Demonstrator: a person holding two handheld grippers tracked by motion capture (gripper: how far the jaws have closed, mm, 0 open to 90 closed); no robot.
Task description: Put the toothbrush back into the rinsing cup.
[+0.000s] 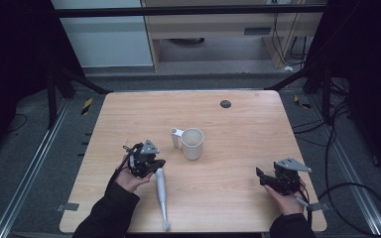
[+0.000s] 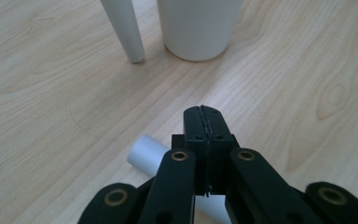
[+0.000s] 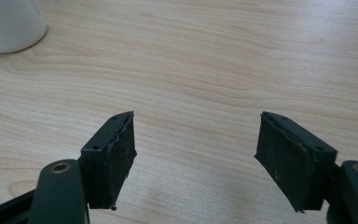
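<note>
On the wooden table [image 1: 238, 119] the left gripper [image 1: 158, 164] hangs at the near left with its jaws clenched pad to pad on nothing, just above the far end of a grey rod [image 1: 162, 196] that lies flat and runs toward the near edge (in the left gripper view the rod's end [image 2: 145, 155] shows beneath the closed jaws, and I cannot tell whether they touch it). A white mug [image 1: 192, 143] stands upright near the middle, just beyond that gripper, with a white peg [image 1: 175, 137] close on its left. The right gripper [image 1: 261, 177] sits at the near right, well apart from the mug, its jaws released and wide over bare wood
</note>
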